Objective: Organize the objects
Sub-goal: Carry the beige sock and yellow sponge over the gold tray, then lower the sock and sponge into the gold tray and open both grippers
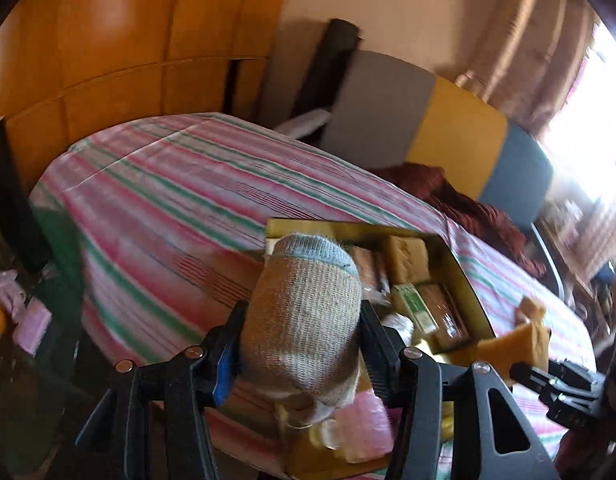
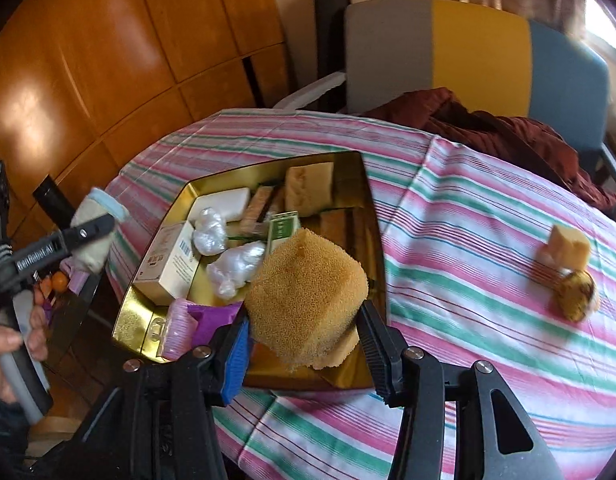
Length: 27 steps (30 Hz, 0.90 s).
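Gold-coloured rectangular metal tin (image 2: 350,160), lying open on the pink, green and white striped tablecloth (image 2: 468,280) of a table.

Contents: a white cardboard box (image 2: 167,264), a white block (image 2: 223,202), two crinkled clear plastic wraps (image 2: 233,266), a green-and-white packet (image 2: 283,229), tan bars (image 2: 310,186), a pink ribbed item (image 2: 179,330) beside a purple wrapper (image 2: 215,318).

Left gripper (image 1: 301,332): jaws closing narrowly around a rolled beige knitted sock with a pale blue cuff (image 1: 303,308), holding it above the tin's near-left corner; in the right wrist view this sock is sitting off the tin's left edge, over the table's rim.

Right gripper (image 2: 305,334): jaws pressing both sides of a porous orange-tan sponge (image 2: 308,292), holding it over the tin's near half.

Loose on the cloth, well right of the tin: a pale yellow sponge cube (image 2: 570,246) touching a small brownish round object (image 2: 578,294).

Behind the table: a dark red garment (image 2: 488,128) lying against a grey, yellow and blue chair back (image 2: 468,40).
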Available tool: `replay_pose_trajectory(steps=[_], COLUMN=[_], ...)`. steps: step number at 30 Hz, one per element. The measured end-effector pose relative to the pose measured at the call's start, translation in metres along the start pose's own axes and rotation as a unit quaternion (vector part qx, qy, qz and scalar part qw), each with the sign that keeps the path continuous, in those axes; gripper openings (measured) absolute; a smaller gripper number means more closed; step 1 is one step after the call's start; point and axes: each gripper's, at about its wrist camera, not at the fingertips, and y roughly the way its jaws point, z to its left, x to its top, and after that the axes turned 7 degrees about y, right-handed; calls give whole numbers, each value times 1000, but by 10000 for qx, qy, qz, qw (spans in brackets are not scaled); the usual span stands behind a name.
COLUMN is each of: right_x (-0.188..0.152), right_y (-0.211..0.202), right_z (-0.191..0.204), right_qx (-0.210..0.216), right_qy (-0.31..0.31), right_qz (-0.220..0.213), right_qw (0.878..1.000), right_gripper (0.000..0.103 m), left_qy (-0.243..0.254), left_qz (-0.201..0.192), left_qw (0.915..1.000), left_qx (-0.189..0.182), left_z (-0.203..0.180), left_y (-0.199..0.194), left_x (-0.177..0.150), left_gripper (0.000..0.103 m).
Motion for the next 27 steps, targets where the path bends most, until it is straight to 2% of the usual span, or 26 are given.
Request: replay_pose_trajectory(steps=[6, 12, 21, 24, 26, 27], right_x=[9, 31, 62, 78, 87, 89], right_y=[13, 19, 54, 70, 74, 74], right_z=[5, 4, 6, 6, 4, 4], right_qx=[-115, -177, -222, -181, -95, -89], right_qy=[-102, -103, -119, -34, 74, 121], right_qz=[92, 20, 122, 100, -14, -57], right_qw=[9998, 9998, 9996, 9998, 9999, 9999], right_gripper=[51, 51, 52, 57, 72, 79], left_qy=[-162, 188, 526, 521, 534, 554], left_qz=[47, 207, 443, 600, 673, 647], left_qw=[9992, 9972, 9949, 9943, 9945, 9950], left_qx=[-358, -698, -733, -704, -606, -526], left_z=[3, -33, -66, -69, -70, -70], left_y=[6, 26, 65, 79, 85, 85], left_x=[4, 9, 22, 21, 20, 20], left_gripper=[53, 53, 54, 57, 64, 64])
